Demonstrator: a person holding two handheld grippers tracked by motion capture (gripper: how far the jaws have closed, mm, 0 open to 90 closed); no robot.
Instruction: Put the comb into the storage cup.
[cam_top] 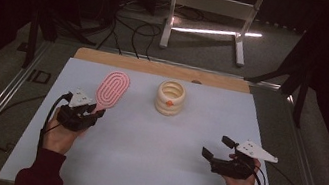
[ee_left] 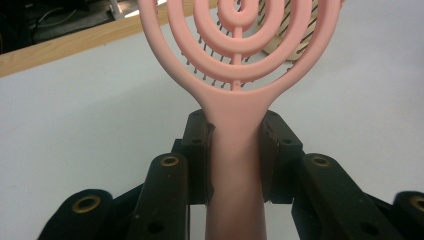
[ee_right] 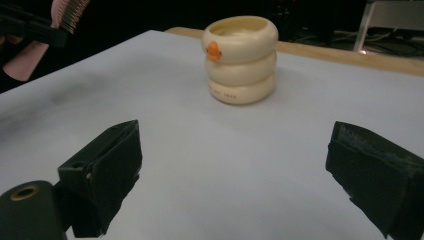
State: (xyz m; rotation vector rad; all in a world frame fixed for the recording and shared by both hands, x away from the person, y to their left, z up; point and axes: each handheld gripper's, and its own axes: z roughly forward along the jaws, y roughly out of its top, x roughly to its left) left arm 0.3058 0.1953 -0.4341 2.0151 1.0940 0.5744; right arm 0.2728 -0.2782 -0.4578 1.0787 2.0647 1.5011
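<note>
Two tongs over white surface (cam_top: 141, 159). Left tongs (cam_top: 94, 111) clamped on handle of pink hairbrush (cam_top: 112, 89), pads pressing both sides of handle in left gripper view (ee_left: 235, 165); brush head angled up and away toward far edge, left of cream ringed cup (cam_top: 170, 97), apart from it. Right tongs (cam_top: 214, 149) spread wide, nothing between, near right front of surface, aimed at cup (ee_right: 241, 59) but well apart.

Dim room, evenly lit table, glaring floor light strip behind; close-ups slightly soft
</note>
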